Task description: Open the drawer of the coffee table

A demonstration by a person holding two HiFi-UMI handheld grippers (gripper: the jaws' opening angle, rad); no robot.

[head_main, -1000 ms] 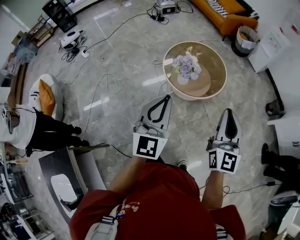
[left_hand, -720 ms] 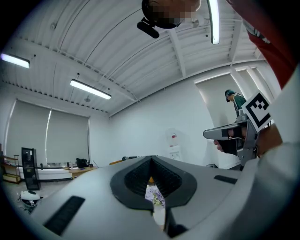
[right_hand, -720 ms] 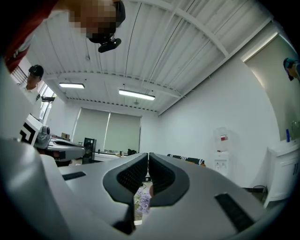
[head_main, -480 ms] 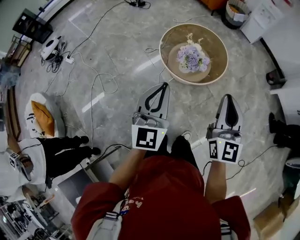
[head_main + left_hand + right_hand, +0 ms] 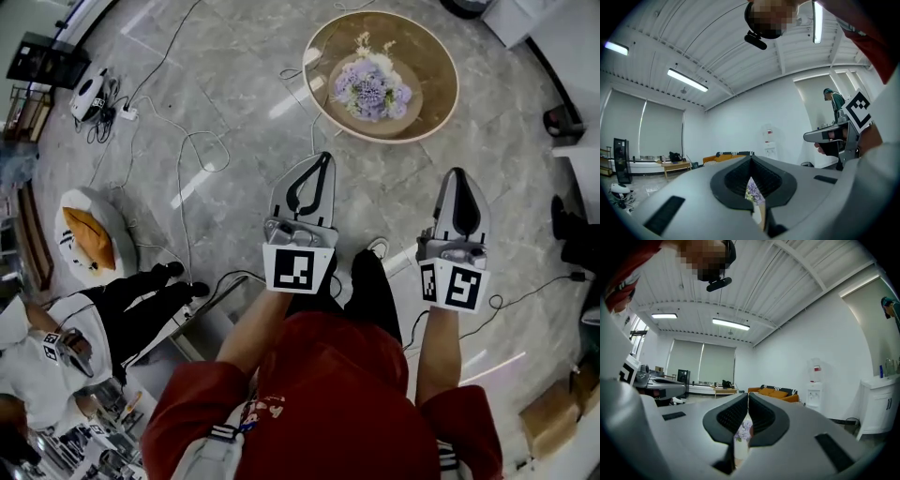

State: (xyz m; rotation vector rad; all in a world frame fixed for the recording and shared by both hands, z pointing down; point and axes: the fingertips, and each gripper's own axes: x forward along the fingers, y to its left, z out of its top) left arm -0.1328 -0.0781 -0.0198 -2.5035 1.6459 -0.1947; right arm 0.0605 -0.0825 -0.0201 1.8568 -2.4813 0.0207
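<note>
Marble floor [image 5: 234,84] strewn with cables [image 5: 183,197]; the coffee table [image 5: 427,66] sits upper right, well ahead of both grippers, its drawer unseen. Left gripper [image 5: 323,157] and right gripper [image 5: 457,174] have jaws pressed together, empty. A hard tug could topple its flowers [image 5: 367,86].

In the head view the coffee table [image 5: 433,70] is being shown from above by its round top only, its sides and drawer being hidden. In the gripper views the table is being masked by the bodies of the left gripper [image 5: 751,158] and the right gripper [image 5: 748,394], the flowers [image 5: 752,191] being glimpsed as a sliver through the gap behind the jaw tips. A second person [image 5: 42,342] and a cardboard box [image 5: 553,422] are being cut off by the head view's edges.
</note>
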